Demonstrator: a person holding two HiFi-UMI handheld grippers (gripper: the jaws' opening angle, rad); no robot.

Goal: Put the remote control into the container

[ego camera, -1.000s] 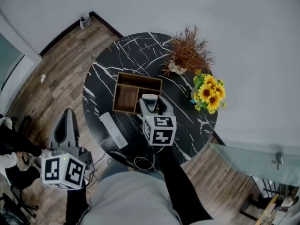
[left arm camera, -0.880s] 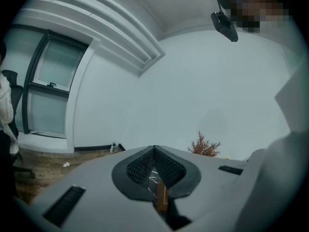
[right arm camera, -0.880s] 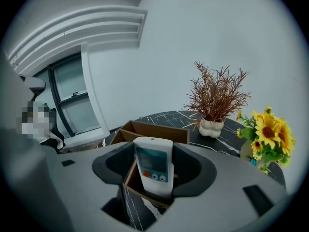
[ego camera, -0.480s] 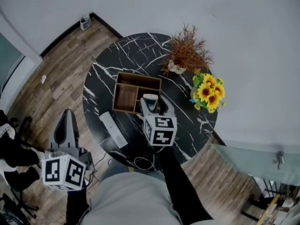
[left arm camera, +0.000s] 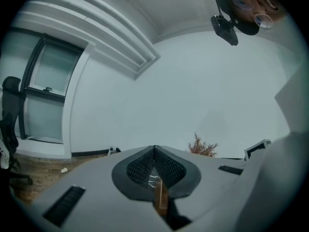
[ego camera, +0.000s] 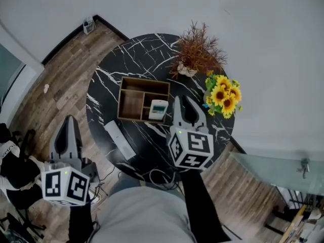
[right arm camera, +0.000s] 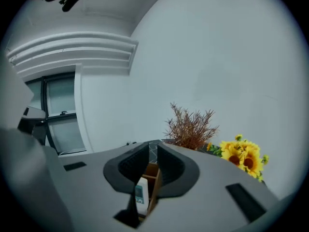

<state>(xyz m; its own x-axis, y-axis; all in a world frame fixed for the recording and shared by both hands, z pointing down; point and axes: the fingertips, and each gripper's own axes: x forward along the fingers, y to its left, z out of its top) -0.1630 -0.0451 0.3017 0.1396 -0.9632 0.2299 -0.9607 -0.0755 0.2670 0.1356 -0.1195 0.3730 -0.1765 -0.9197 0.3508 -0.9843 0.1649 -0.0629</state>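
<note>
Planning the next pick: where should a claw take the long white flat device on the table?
Probably mid-length, across its narrow width, coming down from above: the long white flat device lies flat on the black marble table, leaving only its long edges free.

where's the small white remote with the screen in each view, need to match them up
Head view: remote control near picture centre, at the right end of the wooden container.
Left gripper view: not in it.
Right gripper view: remote control low, just left of centre, against the container's wood.
Shared landmark: the dried brown plant, visible in all three views.
</note>
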